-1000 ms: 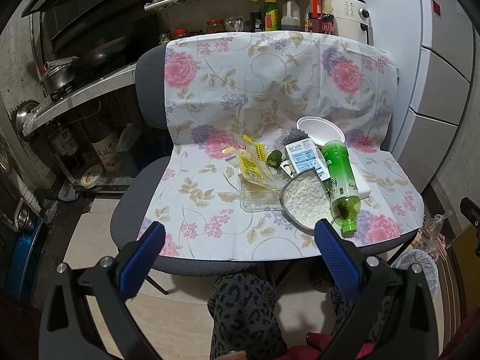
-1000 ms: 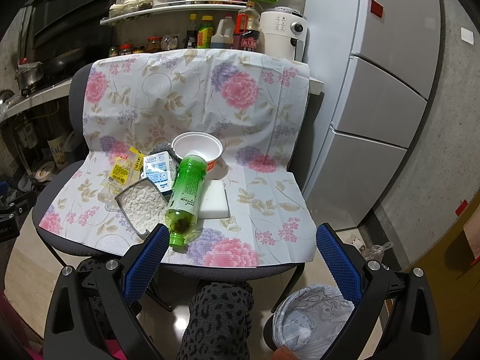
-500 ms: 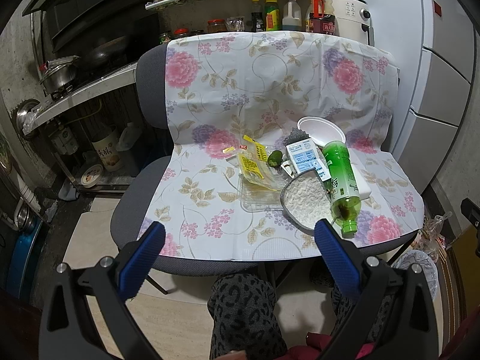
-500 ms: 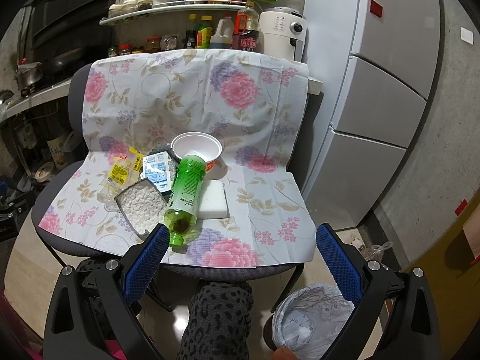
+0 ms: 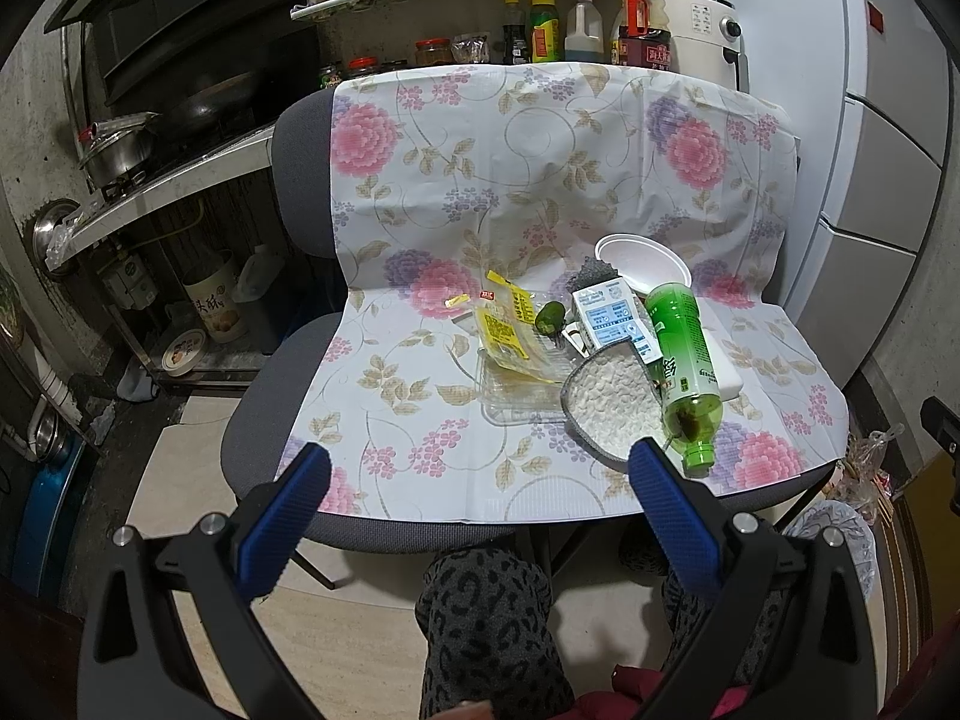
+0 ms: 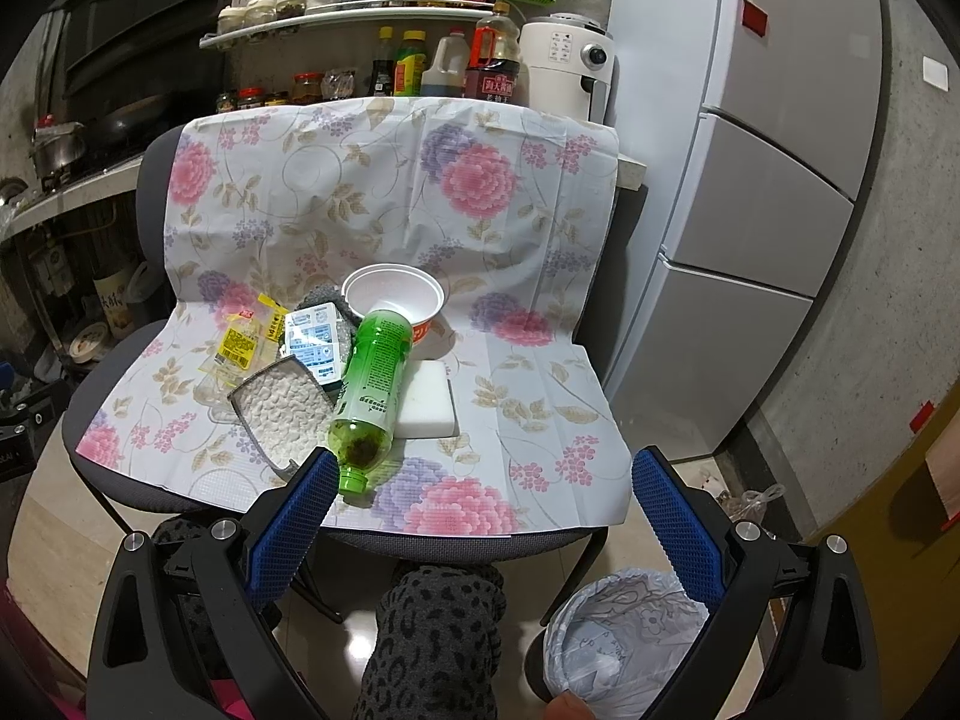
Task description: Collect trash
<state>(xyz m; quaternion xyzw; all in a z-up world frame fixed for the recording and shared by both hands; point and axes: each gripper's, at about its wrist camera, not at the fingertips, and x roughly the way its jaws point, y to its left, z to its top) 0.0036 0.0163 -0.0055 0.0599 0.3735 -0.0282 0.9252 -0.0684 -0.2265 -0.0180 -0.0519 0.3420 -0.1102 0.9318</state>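
A grey chair (image 5: 264,396) draped in a floral cloth (image 5: 540,168) carries the trash, all of it clustered on the seat. The green bottle (image 6: 372,384) lies on its side with its cap pointing toward the seat's front edge, its body resting partly on a white sponge block (image 6: 429,399) and its base against a white bowl (image 6: 393,297). Beside the bottle sit a grey tray of white granules (image 6: 282,411), a small white-and-blue carton (image 6: 315,339) and yellow wrappers (image 6: 243,342) on a clear plastic tray (image 5: 516,402).

The left gripper (image 5: 480,474) hangs in front of the chair with its blue-padded fingers spread wide and nothing between them — the trash pile lies ahead and toward its right finger. The right gripper (image 6: 480,474) is likewise spread and empty; the bottle's cap sits just beyond its left finger (image 6: 288,525), apart from it. Below, near its right finger, stands a lined trash bin (image 6: 624,636) on the floor beside the person's patterned leg (image 6: 432,636). A grey fridge (image 6: 774,192) stands to the right of the chair.
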